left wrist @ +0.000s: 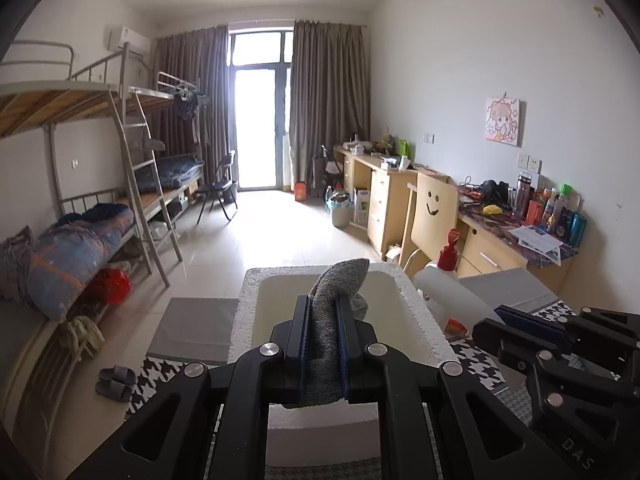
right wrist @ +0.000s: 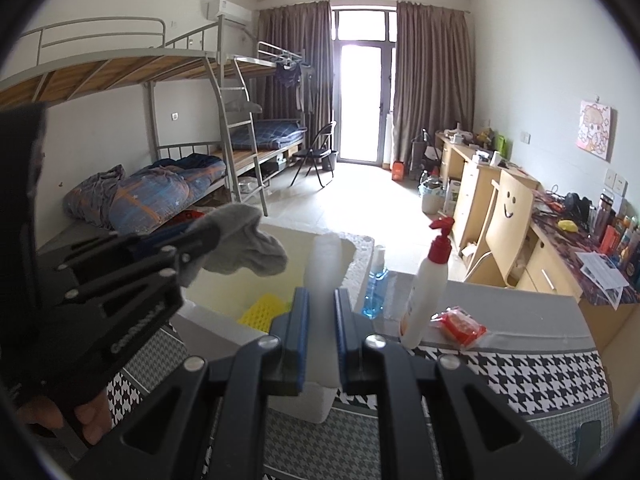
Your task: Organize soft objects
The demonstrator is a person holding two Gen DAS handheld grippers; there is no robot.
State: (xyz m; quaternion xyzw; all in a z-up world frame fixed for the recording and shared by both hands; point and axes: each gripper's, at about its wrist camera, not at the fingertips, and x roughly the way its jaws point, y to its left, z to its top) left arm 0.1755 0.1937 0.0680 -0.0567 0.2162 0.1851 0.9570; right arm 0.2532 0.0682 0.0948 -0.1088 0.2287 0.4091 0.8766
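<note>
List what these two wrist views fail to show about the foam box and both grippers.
- White foam box floor: left wrist view, hidden by grey knitted sock in left gripper.
- Right gripper: right wrist view, something pale between its fingers, blurred.
- Yellow perforated pad: partly hidden.

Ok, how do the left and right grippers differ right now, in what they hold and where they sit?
The left gripper is shut on a grey sock; the right gripper is parted with nothing between its fingers. The left gripper hangs over the white foam box; the right gripper sits nearer the box's corner, beside the white pump bottle. Both are black with blue pads.
</note>
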